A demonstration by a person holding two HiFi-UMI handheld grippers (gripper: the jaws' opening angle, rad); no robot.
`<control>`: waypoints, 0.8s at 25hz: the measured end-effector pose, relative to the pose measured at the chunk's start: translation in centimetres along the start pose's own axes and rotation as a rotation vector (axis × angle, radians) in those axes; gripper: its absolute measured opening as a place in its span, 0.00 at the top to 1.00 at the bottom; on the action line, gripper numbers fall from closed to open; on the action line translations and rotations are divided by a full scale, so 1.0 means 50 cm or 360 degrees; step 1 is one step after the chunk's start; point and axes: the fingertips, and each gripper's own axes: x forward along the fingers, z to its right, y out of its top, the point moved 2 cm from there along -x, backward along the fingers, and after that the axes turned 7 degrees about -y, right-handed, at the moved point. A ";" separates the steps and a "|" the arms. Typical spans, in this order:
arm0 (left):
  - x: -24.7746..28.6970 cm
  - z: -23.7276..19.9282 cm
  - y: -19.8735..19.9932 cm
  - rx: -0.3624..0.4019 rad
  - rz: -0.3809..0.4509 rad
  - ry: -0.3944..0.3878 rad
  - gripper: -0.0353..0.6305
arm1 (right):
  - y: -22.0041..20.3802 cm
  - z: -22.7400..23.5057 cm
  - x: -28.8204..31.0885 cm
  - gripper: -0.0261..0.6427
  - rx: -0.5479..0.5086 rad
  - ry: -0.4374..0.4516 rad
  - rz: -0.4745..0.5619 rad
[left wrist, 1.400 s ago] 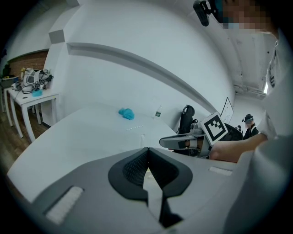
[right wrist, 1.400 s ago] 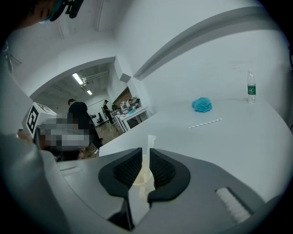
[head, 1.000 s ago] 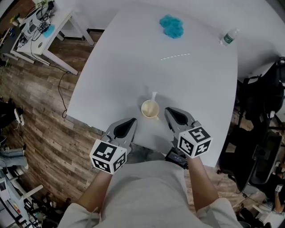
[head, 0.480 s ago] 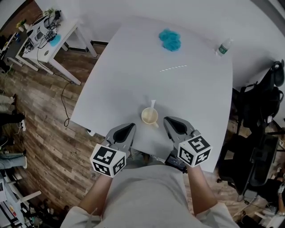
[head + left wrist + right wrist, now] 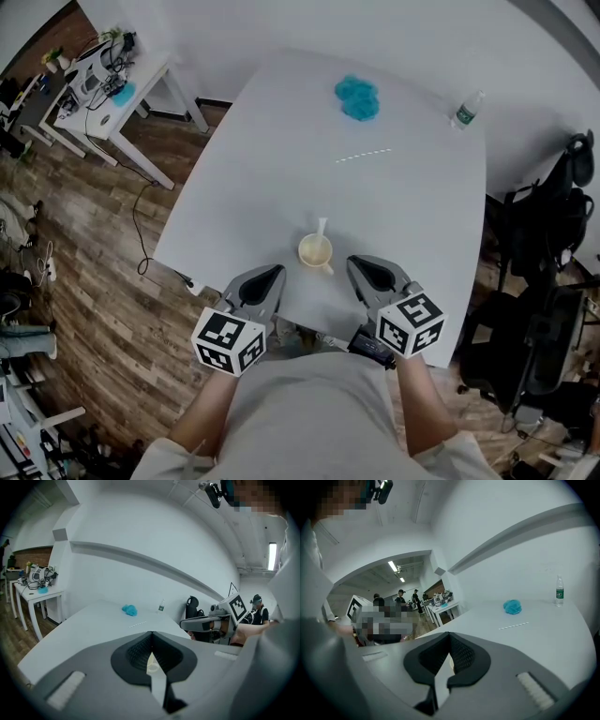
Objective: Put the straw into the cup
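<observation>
Since a white straw [image 5: 322,227] stands in the cream cup [image 5: 316,251], leaning toward its far rim, the step in hand looks done for that one. A second straw [image 5: 364,155] lies flat farther out on the surface [image 5: 422,206], well apart from the cup. If that one is meant to follow, it probably wants a pinch near one end, so the free end can be lowered upright into the cup's mouth. The other tool could steady the cup, which looks light and likely to tip.

The left tool [image 5: 270,274] and the right tool [image 5: 362,266] hang just on the near side of the cup, one at each side. Both have their jaws fully together with nothing between them.

The cup sits close to the near edge of the surface, so a knock toward the person risks sending it off. Beyond the cup the surface runs broad and bare up to the second straw. A blue cloth [image 5: 356,98] lies farther still, and a bottle [image 5: 466,111] stands at the far right corner, both well out of the way of the reach.
</observation>
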 end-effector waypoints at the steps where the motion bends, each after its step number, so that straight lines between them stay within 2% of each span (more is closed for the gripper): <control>1: 0.000 0.002 0.000 0.0002 0.0001 -0.0001 0.92 | 0.000 -0.001 -0.001 0.95 -0.0006 0.0002 -0.0002; 20: -0.013 0.010 -0.002 0.0011 0.0003 0.0003 0.92 | -0.003 -0.012 -0.009 0.95 -0.0020 0.0017 -0.0003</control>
